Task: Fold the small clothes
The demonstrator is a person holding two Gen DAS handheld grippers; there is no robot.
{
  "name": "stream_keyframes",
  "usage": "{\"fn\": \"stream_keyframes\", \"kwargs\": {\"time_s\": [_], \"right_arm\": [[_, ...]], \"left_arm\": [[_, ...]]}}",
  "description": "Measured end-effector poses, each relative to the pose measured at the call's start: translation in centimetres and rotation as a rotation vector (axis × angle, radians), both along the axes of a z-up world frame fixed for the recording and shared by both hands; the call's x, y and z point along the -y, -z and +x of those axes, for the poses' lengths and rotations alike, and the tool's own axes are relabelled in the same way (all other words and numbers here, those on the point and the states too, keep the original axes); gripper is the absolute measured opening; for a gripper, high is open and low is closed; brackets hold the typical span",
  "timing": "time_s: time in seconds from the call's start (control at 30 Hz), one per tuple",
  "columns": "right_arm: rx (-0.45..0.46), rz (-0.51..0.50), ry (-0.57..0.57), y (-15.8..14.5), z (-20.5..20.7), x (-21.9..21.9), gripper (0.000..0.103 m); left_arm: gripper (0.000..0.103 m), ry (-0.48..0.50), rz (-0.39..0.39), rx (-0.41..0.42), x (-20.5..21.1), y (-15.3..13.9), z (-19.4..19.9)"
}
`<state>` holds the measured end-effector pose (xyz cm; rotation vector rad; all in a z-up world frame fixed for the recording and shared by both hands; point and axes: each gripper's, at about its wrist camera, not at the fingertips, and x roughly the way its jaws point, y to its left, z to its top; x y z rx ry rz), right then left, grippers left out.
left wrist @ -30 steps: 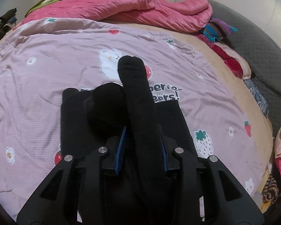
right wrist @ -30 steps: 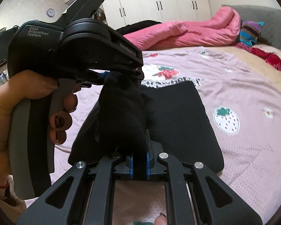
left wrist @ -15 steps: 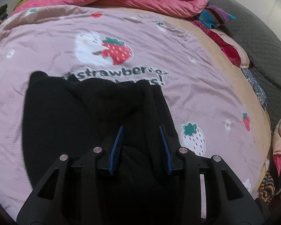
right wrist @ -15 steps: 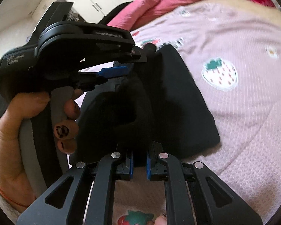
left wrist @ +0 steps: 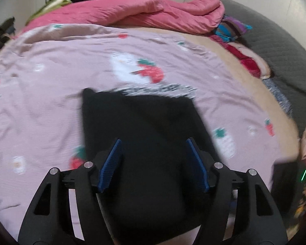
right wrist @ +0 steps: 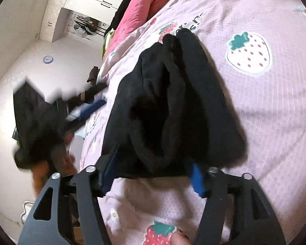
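Left gripper [left wrist: 153, 163]: jaws just opened, apart above black garment [left wrist: 144, 126].
Right gripper [right wrist: 153, 173]: jaws just opened, garment edge loose between.
Bedsheet [right wrist: 265, 106] writing: blurred, unreadable.

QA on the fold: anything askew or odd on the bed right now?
Yes. The black garment isn't flat: the right wrist view shows loose bunched folds standing up along its middle, on the pink sheet. Both grippers' jaws have just opened and nothing is gripped. Otherwise nothing stands out.
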<state>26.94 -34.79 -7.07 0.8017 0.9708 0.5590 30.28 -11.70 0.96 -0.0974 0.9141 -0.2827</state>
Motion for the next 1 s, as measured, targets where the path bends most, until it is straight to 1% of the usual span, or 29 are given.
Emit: {"fn": "stream_keyframes", "kwargs": {"time_s": [0.07,0.13,0.17,0.2,0.23,0.3,0.33,0.4,0.47,0.6,0.63,0.67,0.73,0.87,0.93,1.0], "right_arm": [[-0.019,0.006,-0.018,0.0,1.8,0.1,0.064],[-0.027,0.01,-0.027,-0.1,3.4,0.2,0.064],[-0.019,-0.005,-0.016,-0.4,4.2,0.4,0.064],[-0.011,-0.012,-0.014,-0.6,3.7,0.4,0.064],[-0.008,-0.019,-0.02,-0.7,4.6,0.6,0.064],[-0.025,-0.013,-0.02,-0.6,5.8,0.4,0.064],[-0.031,-0.011,-0.019,-0.6,5.9,0.3,0.062],[-0.028,-0.037,-0.019,-0.8,5.8,-0.6,0.058],[-0.009,-0.098,-0.025,-0.9,7.1,-0.7,0.052],[0.024,-0.208,-0.057,-1.3,7.6,-2.0,0.041],[0.04,-0.254,-0.063,-1.4,7.7,-2.7,0.03],[0.061,-0.294,-0.066,-1.6,7.7,-3.2,0.021],[0.108,-0.366,-0.067,-2.1,7.6,-3.6,0.013],[0.254,-0.445,-0.075,-5.0,6.3,-3.9,0.011],[0.31,-0.48,-0.059,-6.2,5.8,-3.5,0.011],[0.332,-0.503,-0.046,-6.6,5.5,-2.7,0.011]], "left_arm": [[0.057,-0.012,0.033,-0.002,-1.7,0.8,-1.1],[0.058,-0.026,0.053,-0.006,-3.0,1.8,-1.9],[0.059,-0.023,0.051,-0.009,-3.5,2.2,-2.2],[0.062,-0.025,0.039,-0.007,-4.0,2.6,-2.4],[0.063,-0.027,0.028,-0.006,-4.3,2.9,-2.5],[0.064,-0.027,-0.001,-0.006,-4.7,3.2,-2.5],[0.065,-0.027,-0.011,-0.01,-4.8,3.3,-2.3],[0.066,-0.018,-0.005,-0.008,-4.7,3.3,-2.0],[0.068,-0.013,0.005,-0.002,-4.5,3.3,-1.8],[0.069,-0.012,-0.012,-0.014,-4.4,3.6,-1.3],[0.07,-0.012,-0.01,-0.013,-4.3,3.7,-1.3],[0.071,-0.013,-0.004,-0.01,-4.2,3.8,-1.3],[0.072,-0.016,0.001,-0.01,-4.2,3.9,-1.2],[0.072,-0.016,-0.019,-0.011,-4.2,3.5,-1.1],[0.072,-0.002,-0.034,-0.005,-3.9,3.1,-1.3],[0.072,0.017,-0.061,-0.011,-3.5,2.9,-1.4]]}}
